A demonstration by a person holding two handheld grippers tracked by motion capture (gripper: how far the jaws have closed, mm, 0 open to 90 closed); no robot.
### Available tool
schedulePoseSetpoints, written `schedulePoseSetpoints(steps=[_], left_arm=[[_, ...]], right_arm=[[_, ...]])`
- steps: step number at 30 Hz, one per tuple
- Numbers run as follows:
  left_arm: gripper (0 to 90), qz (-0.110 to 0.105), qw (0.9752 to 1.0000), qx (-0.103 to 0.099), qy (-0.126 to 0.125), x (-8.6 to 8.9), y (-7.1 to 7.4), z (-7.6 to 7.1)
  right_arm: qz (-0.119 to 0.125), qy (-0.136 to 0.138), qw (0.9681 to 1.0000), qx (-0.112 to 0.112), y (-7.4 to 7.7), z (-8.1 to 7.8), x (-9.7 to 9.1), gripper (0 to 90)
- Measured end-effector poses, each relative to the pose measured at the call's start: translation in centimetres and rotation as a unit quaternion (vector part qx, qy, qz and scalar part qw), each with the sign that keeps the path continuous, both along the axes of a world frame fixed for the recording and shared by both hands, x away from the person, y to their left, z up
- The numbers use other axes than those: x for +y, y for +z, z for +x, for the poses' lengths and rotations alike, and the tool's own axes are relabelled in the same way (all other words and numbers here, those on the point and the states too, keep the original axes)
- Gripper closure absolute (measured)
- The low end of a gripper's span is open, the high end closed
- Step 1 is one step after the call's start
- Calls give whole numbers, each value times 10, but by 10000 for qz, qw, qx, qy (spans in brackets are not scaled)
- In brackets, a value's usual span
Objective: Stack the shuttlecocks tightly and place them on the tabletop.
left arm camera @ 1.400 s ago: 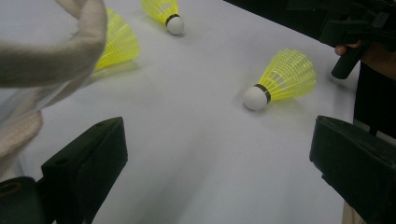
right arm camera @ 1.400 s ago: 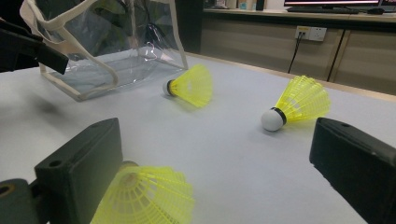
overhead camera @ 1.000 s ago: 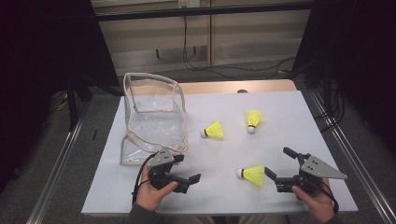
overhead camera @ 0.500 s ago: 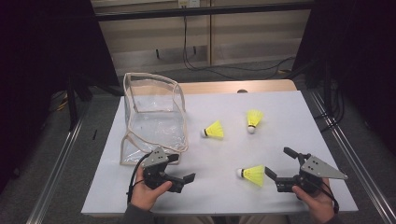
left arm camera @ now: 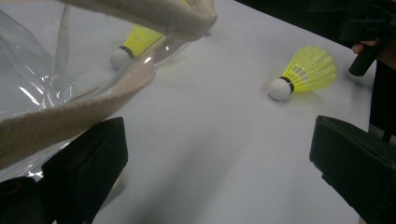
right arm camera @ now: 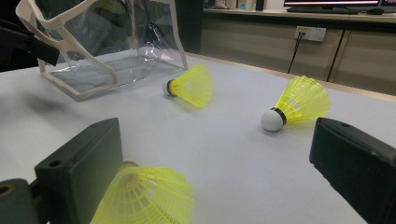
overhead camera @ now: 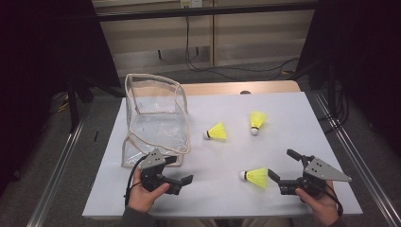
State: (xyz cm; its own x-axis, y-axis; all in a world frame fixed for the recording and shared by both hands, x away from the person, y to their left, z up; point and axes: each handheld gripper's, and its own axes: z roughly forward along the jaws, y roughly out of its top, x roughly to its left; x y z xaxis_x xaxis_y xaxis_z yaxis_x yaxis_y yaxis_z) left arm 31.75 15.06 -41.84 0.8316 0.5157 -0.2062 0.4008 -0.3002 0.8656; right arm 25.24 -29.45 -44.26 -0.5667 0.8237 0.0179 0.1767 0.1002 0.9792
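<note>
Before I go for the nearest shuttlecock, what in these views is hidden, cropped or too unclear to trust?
- Nearest shuttlecock, right gripper view: its cork is hidden behind the near jaw and the skirt is cut by the bottom edge.
- Farthest shuttlecock, left gripper view: seen through the clear bag and partly covered by its cream trim.
- Right gripper, left gripper view: dark, cut by the frame's edge.
- Dark spot at the table's far edge, high view: too small to identify.

White table [overhead camera: 293, 101] — three yellow shuttlecocks [overhead camera: 217, 132], clear bag [overhead camera: 153, 120].

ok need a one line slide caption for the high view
Two hand-held grippers, left gripper and right gripper, open beside a clear pouch and three yellow shuttlecocks on a white table.
</note>
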Motion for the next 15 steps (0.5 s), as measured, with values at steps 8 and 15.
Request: schedulePoseSetpoints(steps=[8,15], left_arm=[[41,10,9999,-23,153,9,0,0],[40,29,9997,-44,246,16,-1,1]], right_arm=[[-13,-4,10000,6,0,0,0,20],[-4,22,10000,19,0,0,0,20]])
